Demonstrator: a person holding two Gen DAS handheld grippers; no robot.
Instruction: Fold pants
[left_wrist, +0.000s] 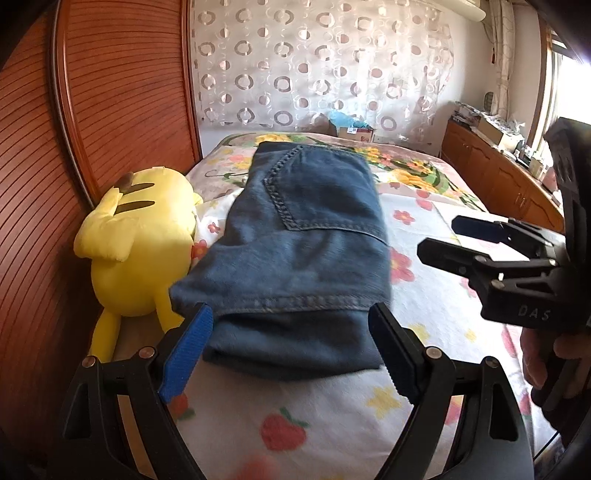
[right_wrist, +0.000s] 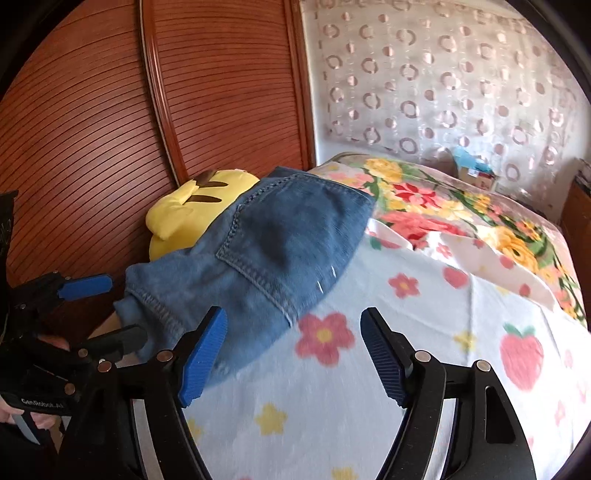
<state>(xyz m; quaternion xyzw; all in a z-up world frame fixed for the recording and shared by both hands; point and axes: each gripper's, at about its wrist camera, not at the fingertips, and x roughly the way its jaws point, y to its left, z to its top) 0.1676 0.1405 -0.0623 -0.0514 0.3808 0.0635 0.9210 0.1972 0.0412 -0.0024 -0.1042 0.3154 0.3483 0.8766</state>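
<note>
The bed (left_wrist: 332, 406) carries the jeans (left_wrist: 306, 236), folded into a thick stack along its left side, touching the yellow plush toy (left_wrist: 140, 243). The top layer may slide or spring open if bumped. Both claws stand spread and pinch nothing: the left claw (left_wrist: 291, 347) hovers at the near edge, the right claw (right_wrist: 293, 354) just right of it.

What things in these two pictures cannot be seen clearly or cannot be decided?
- Underside and inner layers of the folded jeans: hidden by the top layer in both views, so the number of folds is unknown.
- Yellow plush toy: its face is turned away in the left wrist view; the jeans cover part of it in the right wrist view.
- Box at the far edge of the bed: too small to read.
</note>
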